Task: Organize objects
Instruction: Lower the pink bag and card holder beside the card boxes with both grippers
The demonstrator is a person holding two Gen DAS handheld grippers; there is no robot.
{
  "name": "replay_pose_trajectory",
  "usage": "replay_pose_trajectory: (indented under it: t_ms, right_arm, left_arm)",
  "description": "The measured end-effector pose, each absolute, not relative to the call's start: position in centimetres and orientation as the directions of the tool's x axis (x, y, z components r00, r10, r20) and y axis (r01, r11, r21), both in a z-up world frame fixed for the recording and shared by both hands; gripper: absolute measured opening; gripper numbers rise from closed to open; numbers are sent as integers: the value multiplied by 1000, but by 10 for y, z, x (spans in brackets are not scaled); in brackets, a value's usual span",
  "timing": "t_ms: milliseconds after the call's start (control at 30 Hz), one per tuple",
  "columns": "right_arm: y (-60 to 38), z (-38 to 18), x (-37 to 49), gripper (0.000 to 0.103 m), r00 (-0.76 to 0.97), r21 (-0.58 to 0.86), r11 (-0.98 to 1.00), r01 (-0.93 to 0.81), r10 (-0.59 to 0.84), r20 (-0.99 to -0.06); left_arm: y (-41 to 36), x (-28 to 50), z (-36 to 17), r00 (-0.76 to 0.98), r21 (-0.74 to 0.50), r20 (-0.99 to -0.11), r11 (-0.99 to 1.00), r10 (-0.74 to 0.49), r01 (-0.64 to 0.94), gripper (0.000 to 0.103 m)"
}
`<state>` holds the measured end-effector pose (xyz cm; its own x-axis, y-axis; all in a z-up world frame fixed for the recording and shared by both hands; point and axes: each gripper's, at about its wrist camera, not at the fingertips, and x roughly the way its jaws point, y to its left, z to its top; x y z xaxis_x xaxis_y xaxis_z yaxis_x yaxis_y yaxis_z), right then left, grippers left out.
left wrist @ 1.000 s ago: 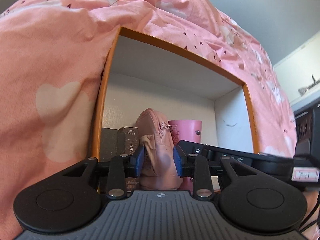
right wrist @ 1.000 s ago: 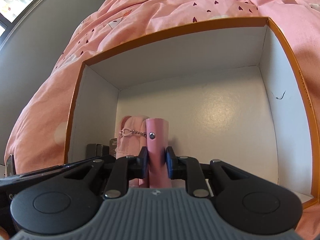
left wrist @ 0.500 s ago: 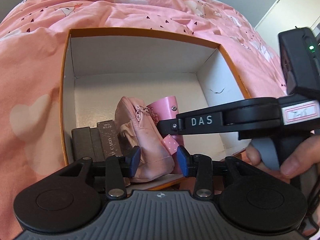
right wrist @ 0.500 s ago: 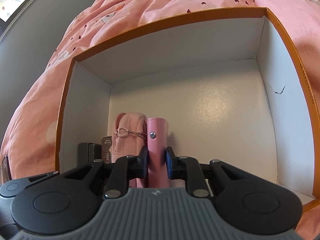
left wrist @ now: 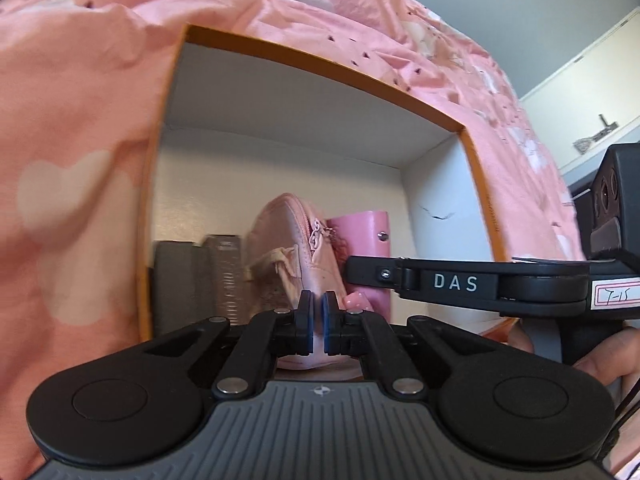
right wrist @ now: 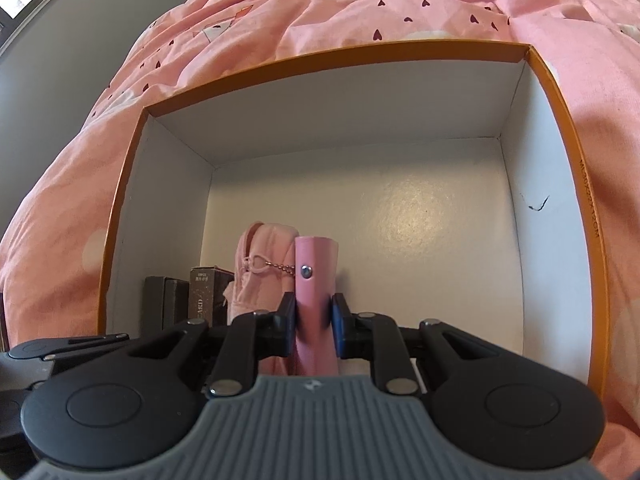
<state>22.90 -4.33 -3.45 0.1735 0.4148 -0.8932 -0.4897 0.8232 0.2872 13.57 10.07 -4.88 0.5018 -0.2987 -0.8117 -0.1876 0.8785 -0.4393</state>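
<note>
The right gripper (right wrist: 314, 322) is clamping a pink snap-button case (right wrist: 316, 280) between its blue pads, holding it upright inside an orange-rimmed cardboard box (right wrist: 568, 152). Just to the left of the case, a pink zippered pouch (right wrist: 256, 264) is standing against it, its bead chain hanging across to the case's snap. Further left, two dark small boxes (right wrist: 188, 298) are standing side by side against the box's left wall. To the right of the gripper, the white box floor is lying bare.

The left gripper (left wrist: 316, 322) is sitting with its pads nearly together, a thin gap showing between them; the pouch (left wrist: 288, 248) is lying right ahead, and I cannot tell whether any fabric is being pinched. The right gripper's finger (left wrist: 452, 282) is reaching across from the right. A pink heart-print bedspread (left wrist: 80, 120) is surrounding the box.
</note>
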Motion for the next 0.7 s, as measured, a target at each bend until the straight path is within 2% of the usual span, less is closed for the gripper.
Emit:
replay_pose_trajectory:
  t_ms: [100, 233, 333, 500, 600, 667, 700]
  right_arm:
    - [-38, -35, 227, 19, 164, 292, 816, -499, 419, -893]
    - [-29, -38, 225, 20, 160, 273, 821, -501, 398, -903]
    - [-27, -45, 225, 20, 152, 269, 831, -487, 384, -911]
    - [-35, -47, 227, 25, 108, 363, 828, -427, 445, -889]
    - [-43, -48, 227, 25, 95, 403, 825, -396, 473, -876]
    - [-50, -49, 228, 25, 83, 440, 823, -360, 498, -863]
    - [-53, -50, 229, 25, 76, 457, 820, -345, 510, -857]
  left_arm:
    - [103, 131, -41, 503, -346, -839, 918, -209, -196, 1]
    - [103, 132, -43, 500, -309, -849, 929, -174, -202, 0]
    - [104, 131, -44, 502, -326, -844, 924, -190, -198, 0]
    - [107, 126, -39, 523, -342, -829, 921, -200, -189, 0]
    - [108, 123, -33, 546, -376, -804, 913, -236, -159, 8]
    - [104, 123, -30, 554, -387, -791, 914, -258, -127, 20]
    - [102, 122, -29, 558, -388, -786, 915, -266, -111, 21]
